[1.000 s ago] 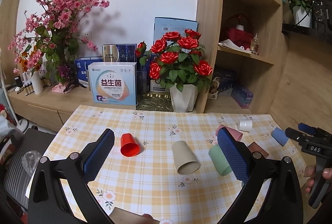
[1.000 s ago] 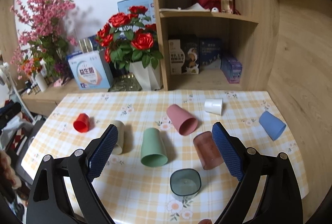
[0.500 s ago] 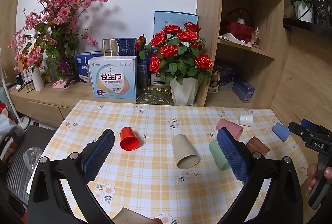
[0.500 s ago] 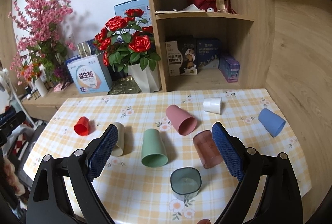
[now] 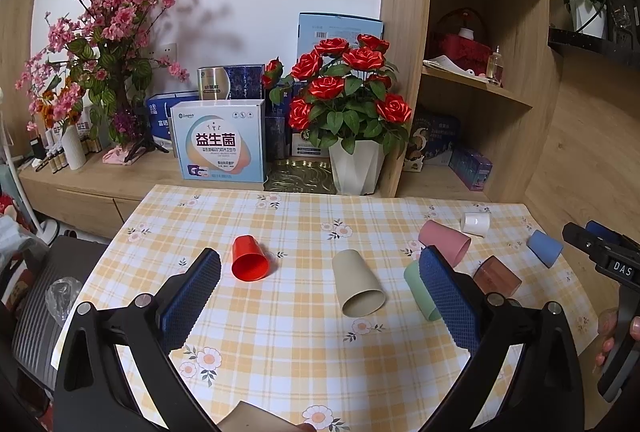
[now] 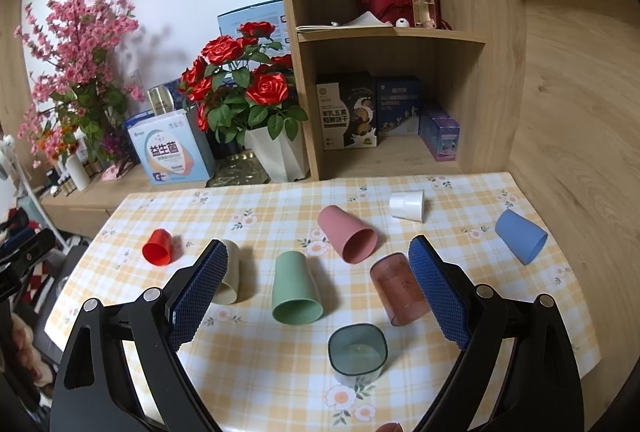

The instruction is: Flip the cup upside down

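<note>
Several cups lie on their sides on the checked tablecloth: red, beige, green, pink, clear brown, white and blue. A dark square cup stands upright near the front. My right gripper is open and empty above the green cup. My left gripper is open and empty above the red cup and beige cup.
A rose pot, a printed box and pink blossoms stand on the sideboard behind the table. A wooden shelf unit rises at the back right. The right gripper's body shows at the left view's right edge.
Both grippers have pulled back and up a little, so the table and cups sit lower and smaller in view. No cup has moved.
</note>
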Available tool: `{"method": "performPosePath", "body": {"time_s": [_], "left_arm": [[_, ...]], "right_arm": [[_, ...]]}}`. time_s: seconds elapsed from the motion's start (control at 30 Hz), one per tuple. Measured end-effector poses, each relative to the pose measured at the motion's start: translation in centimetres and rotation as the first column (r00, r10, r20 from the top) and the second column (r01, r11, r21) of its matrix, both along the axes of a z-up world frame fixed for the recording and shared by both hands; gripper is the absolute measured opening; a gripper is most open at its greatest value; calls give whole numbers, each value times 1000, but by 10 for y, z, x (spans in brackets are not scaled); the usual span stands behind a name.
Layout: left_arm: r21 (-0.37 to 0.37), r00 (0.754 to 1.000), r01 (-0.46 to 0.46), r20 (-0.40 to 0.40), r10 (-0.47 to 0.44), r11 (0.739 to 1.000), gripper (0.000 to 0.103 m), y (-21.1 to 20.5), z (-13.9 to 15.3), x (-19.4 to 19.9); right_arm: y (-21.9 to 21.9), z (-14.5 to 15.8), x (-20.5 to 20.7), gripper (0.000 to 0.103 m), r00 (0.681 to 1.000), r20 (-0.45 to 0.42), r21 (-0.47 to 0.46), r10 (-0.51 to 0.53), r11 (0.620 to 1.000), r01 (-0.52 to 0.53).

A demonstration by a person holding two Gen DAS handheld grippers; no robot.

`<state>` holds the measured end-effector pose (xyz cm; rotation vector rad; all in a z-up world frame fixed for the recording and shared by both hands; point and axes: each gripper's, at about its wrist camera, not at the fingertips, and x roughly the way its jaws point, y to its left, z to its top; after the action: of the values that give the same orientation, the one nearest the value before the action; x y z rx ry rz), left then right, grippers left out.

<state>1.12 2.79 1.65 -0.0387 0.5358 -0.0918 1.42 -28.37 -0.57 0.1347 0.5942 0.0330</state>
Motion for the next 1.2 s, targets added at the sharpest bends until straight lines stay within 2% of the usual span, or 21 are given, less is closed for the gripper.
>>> {"method": "performPosePath", "body": {"time_s": [1.2], "left_arm": [[4,1000,-11,2,11,1000,97,3,0,-2]], "right_arm": [[-3,-1,-1,89,1000,-4,7,-10,1000,10]]}}
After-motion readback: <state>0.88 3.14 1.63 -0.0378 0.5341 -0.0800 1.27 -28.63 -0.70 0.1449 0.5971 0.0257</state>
